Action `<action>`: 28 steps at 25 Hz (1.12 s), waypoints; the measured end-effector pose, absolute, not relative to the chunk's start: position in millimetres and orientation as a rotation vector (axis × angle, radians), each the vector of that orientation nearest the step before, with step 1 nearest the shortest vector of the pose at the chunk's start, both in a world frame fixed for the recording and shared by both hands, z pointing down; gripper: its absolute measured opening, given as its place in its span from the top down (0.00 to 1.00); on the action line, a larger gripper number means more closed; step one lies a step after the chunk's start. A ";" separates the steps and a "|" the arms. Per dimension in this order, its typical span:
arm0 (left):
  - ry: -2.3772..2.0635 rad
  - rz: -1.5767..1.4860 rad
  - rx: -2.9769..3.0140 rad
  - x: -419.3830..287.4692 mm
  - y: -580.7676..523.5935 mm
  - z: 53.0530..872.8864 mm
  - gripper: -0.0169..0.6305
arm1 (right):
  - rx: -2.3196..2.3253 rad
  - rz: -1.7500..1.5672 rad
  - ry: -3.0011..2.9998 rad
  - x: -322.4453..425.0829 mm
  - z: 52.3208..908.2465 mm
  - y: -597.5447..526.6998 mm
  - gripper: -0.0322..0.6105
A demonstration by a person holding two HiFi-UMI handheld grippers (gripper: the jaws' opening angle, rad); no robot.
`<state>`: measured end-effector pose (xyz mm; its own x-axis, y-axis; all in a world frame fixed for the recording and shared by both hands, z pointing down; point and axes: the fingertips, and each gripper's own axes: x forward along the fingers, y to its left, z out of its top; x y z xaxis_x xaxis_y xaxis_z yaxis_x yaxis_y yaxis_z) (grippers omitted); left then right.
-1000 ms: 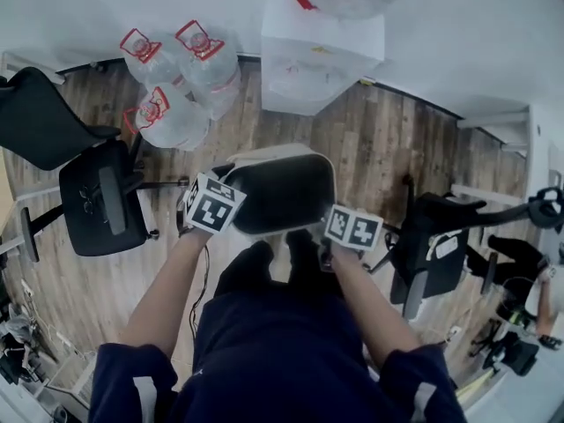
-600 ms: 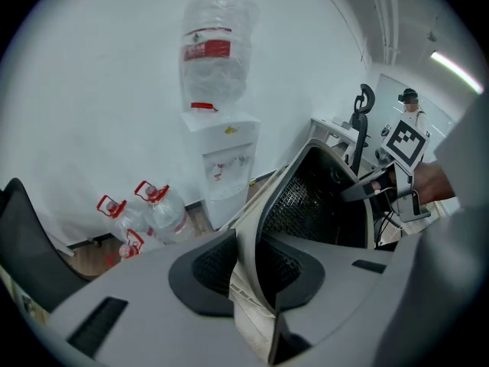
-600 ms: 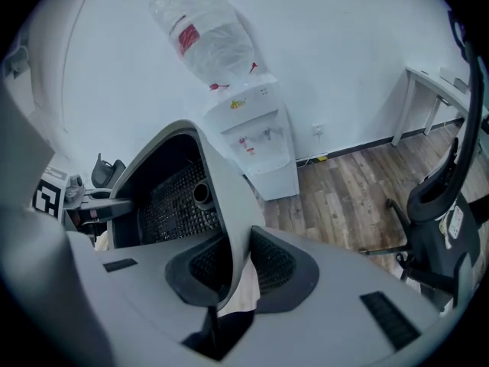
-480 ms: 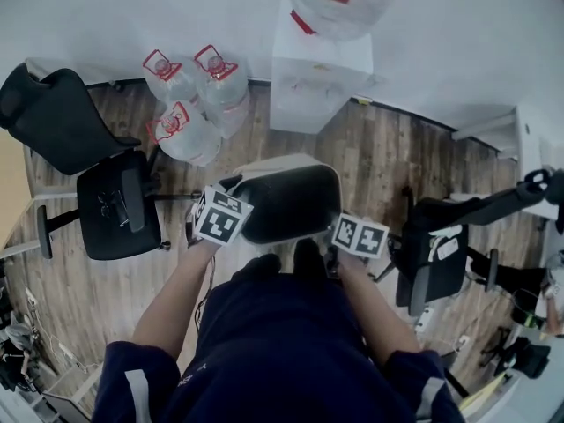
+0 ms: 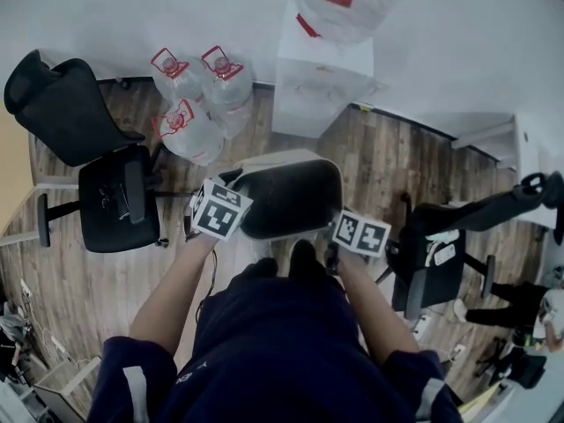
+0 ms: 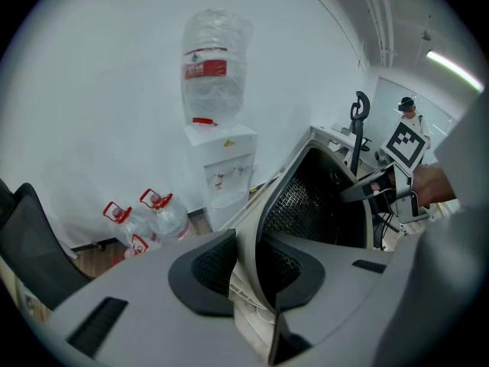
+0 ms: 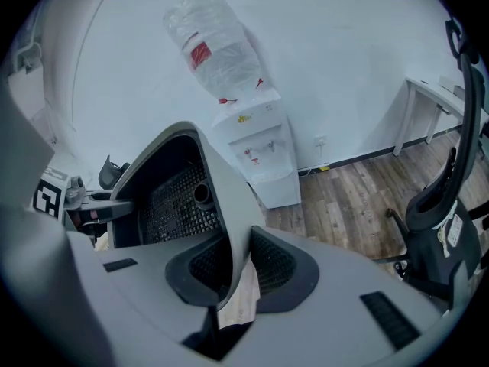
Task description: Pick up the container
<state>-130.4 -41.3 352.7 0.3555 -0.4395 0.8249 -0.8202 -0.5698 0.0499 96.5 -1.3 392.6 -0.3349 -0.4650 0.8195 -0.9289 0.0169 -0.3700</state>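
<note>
Head view: container (image 5: 291, 196) held up, on the near side of the water dispenser (image 5: 322, 86); left gripper (image 5: 231, 205) and right gripper (image 5: 342, 227) at its opposite rims.
Left gripper view: jaws narrowly apart, pads clamped on the container's rim.
Right gripper view: likewise, pads pinching the rim.

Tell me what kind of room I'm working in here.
Most likely an office corner: a water dispenser against the wall, spare water jugs on the wood floor, black office chairs around.
</note>
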 end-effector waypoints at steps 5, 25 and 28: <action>-1.102 1.096 2.168 -126.4 -42.8 350.0 0.84 | 1.417 1.274 -1.822 99.3 390.3 -2.5 0.84; -1.094 1.091 2.160 -122.8 -47.9 353.3 0.84 | 1.428 1.302 -1.812 102.5 396.1 -5.2 0.84; -1.091 1.090 2.162 -121.4 -49.2 353.8 0.84 | 1.429 1.304 -1.807 103.4 396.9 -5.9 0.84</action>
<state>-121.4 -49.2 353.8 0.3644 -0.4387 0.8214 -0.8221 -0.5659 0.0625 103.4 -5.9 396.9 -0.3327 -0.4592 0.8237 -0.9264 -0.0042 -0.3766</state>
